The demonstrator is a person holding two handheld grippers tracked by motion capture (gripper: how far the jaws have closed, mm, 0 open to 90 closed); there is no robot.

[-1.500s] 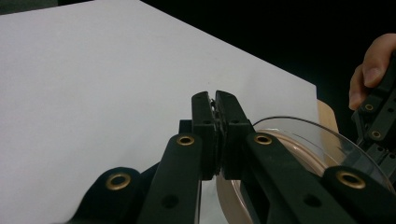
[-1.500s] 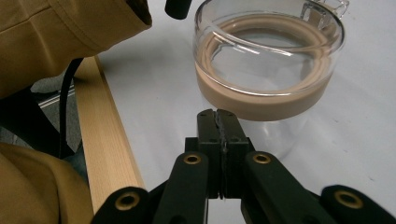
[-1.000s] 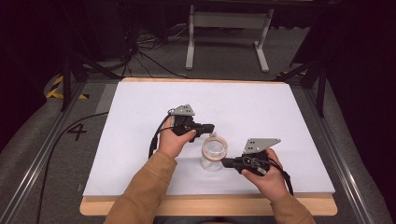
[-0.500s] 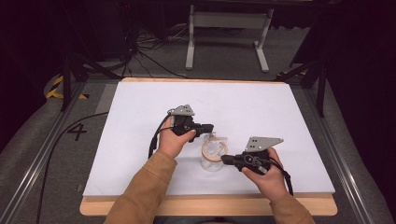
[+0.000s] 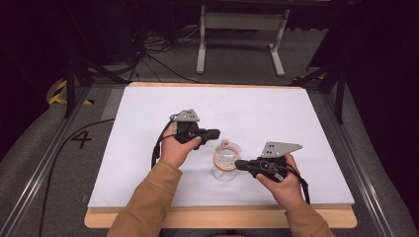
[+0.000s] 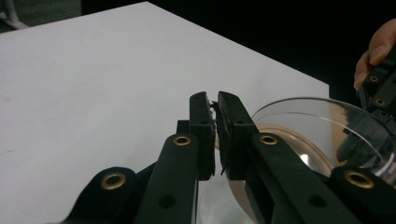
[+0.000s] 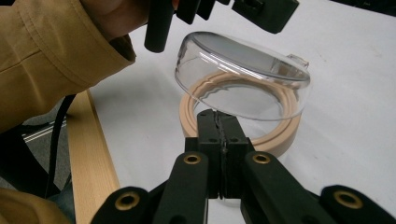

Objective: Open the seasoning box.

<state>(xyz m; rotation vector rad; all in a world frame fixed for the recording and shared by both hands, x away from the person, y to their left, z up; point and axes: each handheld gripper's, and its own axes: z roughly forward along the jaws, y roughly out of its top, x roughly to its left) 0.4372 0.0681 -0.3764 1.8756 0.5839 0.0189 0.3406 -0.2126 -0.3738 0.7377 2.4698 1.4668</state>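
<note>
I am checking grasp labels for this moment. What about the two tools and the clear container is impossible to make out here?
- Left tool, left gripper view: whether its jaws pinch the clear container; the jaws hide the contact.
- Right tool, right gripper view: the rim between its closed jaws is covered.
- High view: both jaw gaps too small.

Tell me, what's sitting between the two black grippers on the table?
A clear plastic container with a tan ring, seen from the high view, sits between the left gripper and right gripper.
</note>
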